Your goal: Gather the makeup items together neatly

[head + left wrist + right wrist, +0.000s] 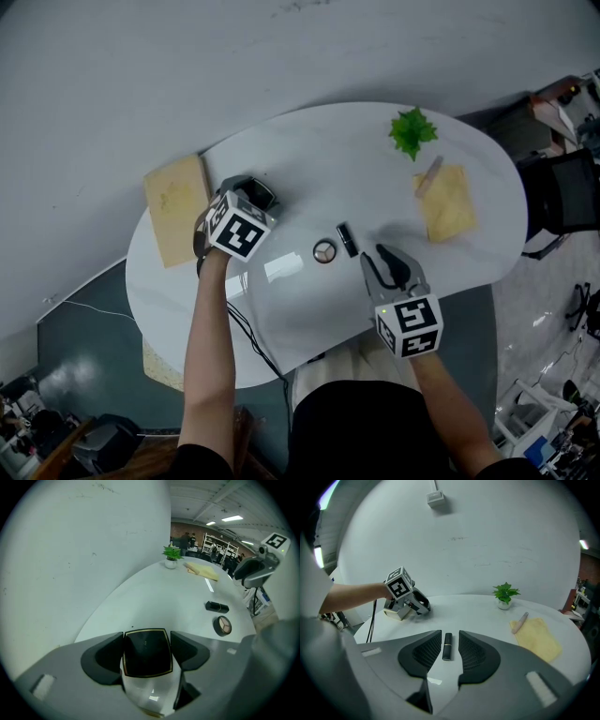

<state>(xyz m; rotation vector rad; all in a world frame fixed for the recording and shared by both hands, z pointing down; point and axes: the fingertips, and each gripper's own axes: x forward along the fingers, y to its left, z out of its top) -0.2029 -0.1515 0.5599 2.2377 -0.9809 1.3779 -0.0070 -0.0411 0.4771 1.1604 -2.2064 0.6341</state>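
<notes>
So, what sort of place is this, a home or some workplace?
Probably a lab or workshop hall, not a home: behind the white table, the left gripper view shows shelving racks under long ceiling strip lights, and cables and equipment lie on the floor in the head view.

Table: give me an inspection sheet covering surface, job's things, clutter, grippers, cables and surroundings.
Surface: table, white, oval, glossy.
Job's things: square black compact between the left jaws; round palette and lipstick close together mid-table; pink stick on the right cloth.
Clutter: plant; left cloth.
Grippers: left gripper, jaws against the compact's sides; right gripper open, lipstick between its jaws, untouched.
Cables: black cable under the left arm, running off the table's edge.
Surroundings: white wall; shelves and people far behind.
</notes>
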